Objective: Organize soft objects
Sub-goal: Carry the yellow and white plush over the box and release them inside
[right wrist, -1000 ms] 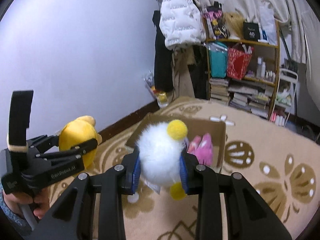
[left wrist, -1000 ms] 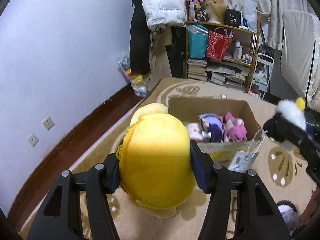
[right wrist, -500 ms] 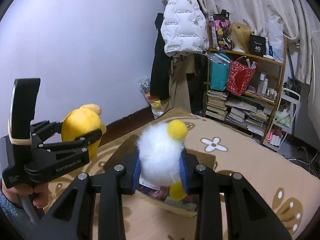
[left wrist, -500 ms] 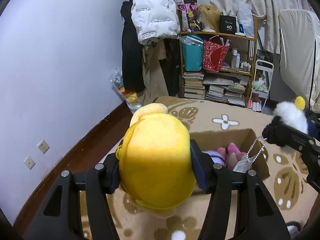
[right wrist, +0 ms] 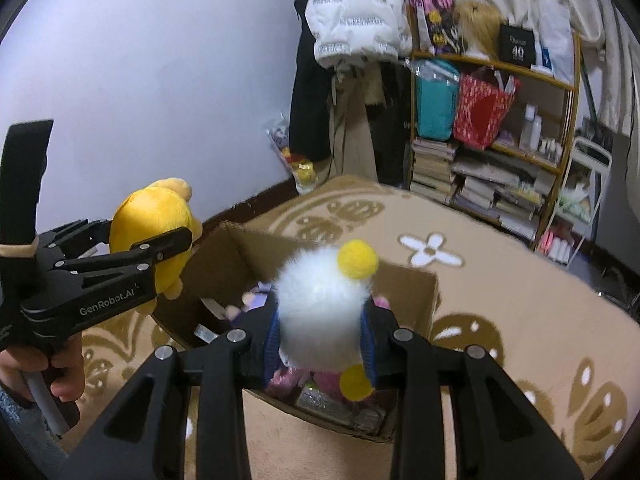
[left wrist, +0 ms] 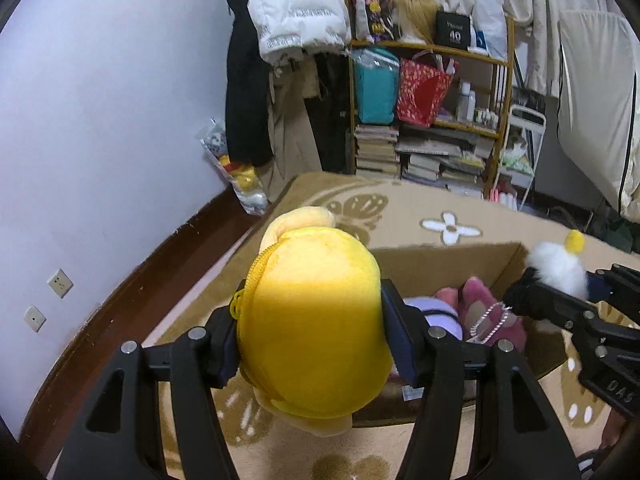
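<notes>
Soft toys already fill the cardboard box (right wrist: pixel 404 292); my left tool (left wrist: pixel 310 344) clamps a yellow plush (left wrist: pixel 316 320), my right tool (right wrist: pixel 320 332) a white pom-pom toy (right wrist: pixel 320 304), both undropped.

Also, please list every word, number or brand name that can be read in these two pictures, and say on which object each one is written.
"GenRobot.AI": in white on the side of the left gripper, seen from the right wrist view.
"40": on the black box on top of the shelf; the small line above it is too blurred to read.
Repeated lettering on the white puffer jacket: too small to read.
Embossed characters on the right gripper: cut off, unreadable.
Book spines: unreadable.
</notes>
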The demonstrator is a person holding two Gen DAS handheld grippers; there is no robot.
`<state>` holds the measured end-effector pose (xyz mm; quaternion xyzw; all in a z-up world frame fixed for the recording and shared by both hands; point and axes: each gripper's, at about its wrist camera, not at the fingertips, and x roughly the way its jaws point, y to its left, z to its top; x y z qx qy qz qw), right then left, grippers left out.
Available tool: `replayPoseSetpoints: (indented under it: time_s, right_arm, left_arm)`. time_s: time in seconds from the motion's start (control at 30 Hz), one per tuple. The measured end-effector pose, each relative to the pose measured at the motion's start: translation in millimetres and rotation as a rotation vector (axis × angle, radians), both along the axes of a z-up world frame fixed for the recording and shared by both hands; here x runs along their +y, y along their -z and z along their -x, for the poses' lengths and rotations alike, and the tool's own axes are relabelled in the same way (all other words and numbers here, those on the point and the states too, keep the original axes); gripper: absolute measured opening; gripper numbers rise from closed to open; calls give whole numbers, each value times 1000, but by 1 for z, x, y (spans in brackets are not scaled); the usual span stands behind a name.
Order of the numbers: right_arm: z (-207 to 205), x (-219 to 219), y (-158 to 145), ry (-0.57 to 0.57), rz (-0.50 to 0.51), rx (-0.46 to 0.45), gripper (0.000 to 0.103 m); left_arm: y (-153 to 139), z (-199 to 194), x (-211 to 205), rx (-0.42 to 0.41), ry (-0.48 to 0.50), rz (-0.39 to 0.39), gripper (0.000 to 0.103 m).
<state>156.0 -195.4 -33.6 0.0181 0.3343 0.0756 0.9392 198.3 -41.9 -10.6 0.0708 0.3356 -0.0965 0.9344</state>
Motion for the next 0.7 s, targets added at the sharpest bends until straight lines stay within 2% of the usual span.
replayPoseSetpoints:
  time_s: [0.07, 0.2, 0.47, 0.53, 0.57, 0.63, 0.7]
  right_arm:
    - [-5, 0, 11, 1, 7, 26, 36]
    - [-10, -1, 22, -5, -16, 39, 37]
    - [-14, -5, 34, 15, -42, 57, 41]
    - [-14, -6, 35, 20, -41, 66, 44]
    - [-14, -6, 35, 19, -39, 66, 46]
    - [-13, -6, 34, 21, -38, 63, 54]
    - [-10, -7, 33, 36, -41, 59, 66]
  left_arm:
    - [10, -4, -4, 23, 28, -4, 61]
    - [24, -8, -8, 44, 24, -29, 64]
    - [34, -12, -4, 66, 3, -17, 73]
    - [34, -11, -3, 67, -4, -23, 79]
    - [33, -10, -3, 63, -11, -28, 87]
    - [30, -7, -2, 45, -26, -35, 98]
    - [26, -3, -3, 24, -26, -38, 99]
